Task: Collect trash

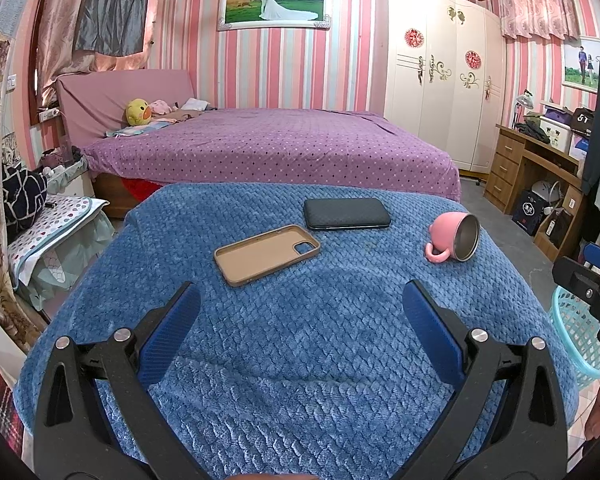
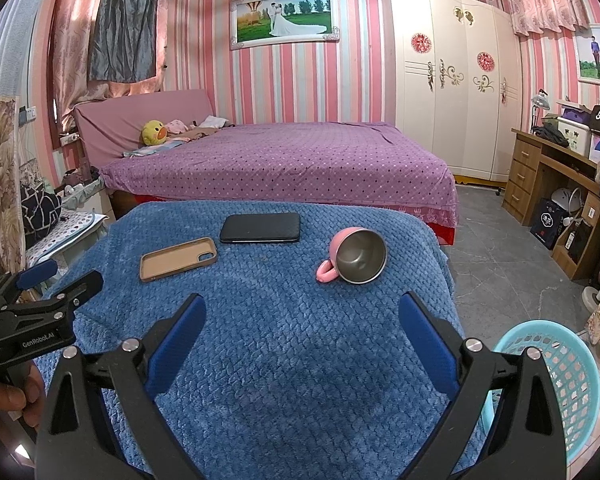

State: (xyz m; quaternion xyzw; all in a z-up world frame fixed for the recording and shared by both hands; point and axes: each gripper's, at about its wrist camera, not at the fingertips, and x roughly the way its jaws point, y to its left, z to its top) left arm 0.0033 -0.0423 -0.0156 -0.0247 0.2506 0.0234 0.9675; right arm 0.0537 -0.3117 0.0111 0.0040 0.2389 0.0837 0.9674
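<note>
On the blue blanket (image 1: 300, 340) I see three things: a tan phone case (image 1: 266, 254), a black phone (image 1: 346, 214) just behind it, and a pink cup (image 1: 456, 238) tipped on its side, off to the right. My left gripper (image 1: 300, 296) is spread wide with nothing in it. My right gripper (image 2: 302, 308) is wide apart too, and holds nothing. Both hang over the near blanket, well back from the things. Beside the blanket, low on the right, stands a light blue basket (image 2: 572, 376).

Two wrist fisheyes, side by side, low over the blue blanket (image 1: 300, 340); both toward the bed (image 2: 284, 160); perhaps level.
</note>
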